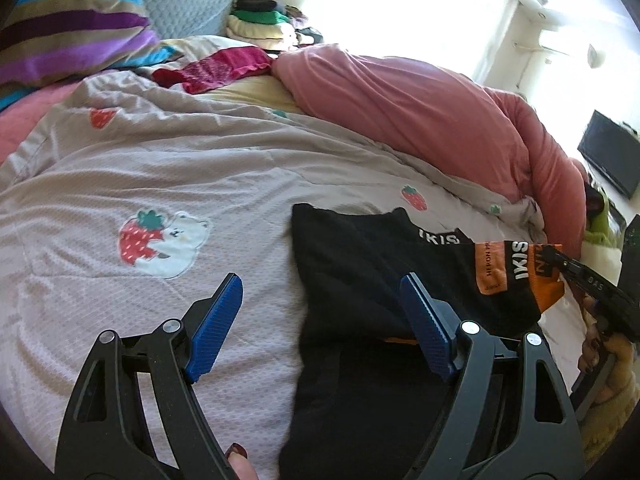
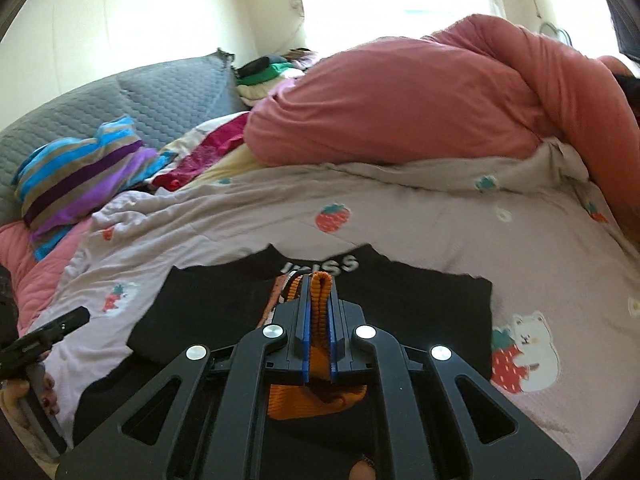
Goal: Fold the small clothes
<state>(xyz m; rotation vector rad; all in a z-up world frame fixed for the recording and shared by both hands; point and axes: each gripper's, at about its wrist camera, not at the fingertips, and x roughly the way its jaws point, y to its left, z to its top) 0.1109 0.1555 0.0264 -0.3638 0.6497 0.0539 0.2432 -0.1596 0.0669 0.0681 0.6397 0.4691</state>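
A small black garment (image 1: pixel 360 272) with white lettering and an orange knit trim lies on the strawberry-print bedsheet (image 1: pixel 160 168). My left gripper (image 1: pixel 320 312) is open just above the sheet, blue pads wide apart, its right pad over the garment's left part, nothing pinched. My right gripper (image 2: pixel 318 308) is shut on the orange trim (image 2: pixel 320 292) of the black garment (image 2: pixel 420 312), lifting that edge above the rest of the cloth. In the left wrist view the right gripper (image 1: pixel 554 256) shows at the right edge, clamped on the orange edge.
A bunched pink duvet (image 1: pixel 420 112) rises behind the garment. A striped pillow (image 1: pixel 68 28), a red cloth (image 1: pixel 216 70) and a stack of folded clothes (image 1: pixel 260 24) lie at the head of the bed, against a grey quilted headboard (image 2: pixel 152 96).
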